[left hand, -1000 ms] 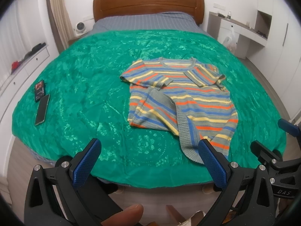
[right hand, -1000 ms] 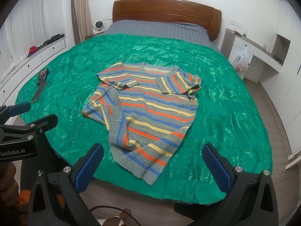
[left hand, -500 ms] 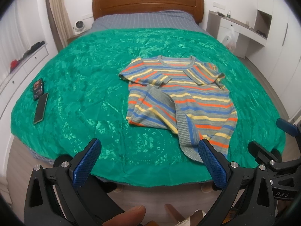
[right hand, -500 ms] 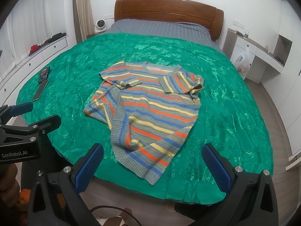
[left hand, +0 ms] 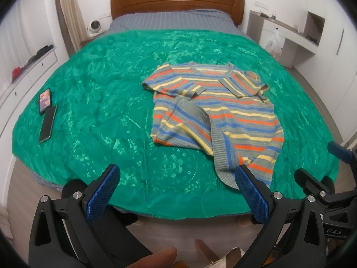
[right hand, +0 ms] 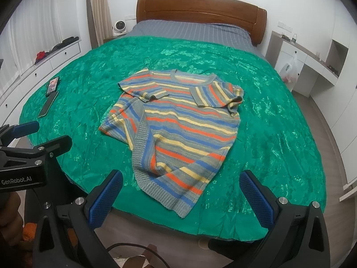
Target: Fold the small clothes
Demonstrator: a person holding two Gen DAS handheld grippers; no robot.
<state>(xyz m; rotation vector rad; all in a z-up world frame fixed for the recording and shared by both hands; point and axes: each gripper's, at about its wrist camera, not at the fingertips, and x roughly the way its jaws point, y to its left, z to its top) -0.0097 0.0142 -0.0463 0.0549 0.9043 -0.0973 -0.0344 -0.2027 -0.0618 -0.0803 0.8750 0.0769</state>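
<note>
Striped sweater (left hand: pixel 214 116) lies partly folded on the green bedspread (left hand: pixel 100 111). Left claw (left hand: pixel 176 189) and right claw (right hand: pixel 180 192) are both released, holding nothing, short of the bed's foot.

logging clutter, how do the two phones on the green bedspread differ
The farther phone with the lit colourful screen is shorter and bright; the nearer phone with the dark screen is longer and shows no picture. Both lie flat, end to end, near the green bedspread's left edge.
</note>
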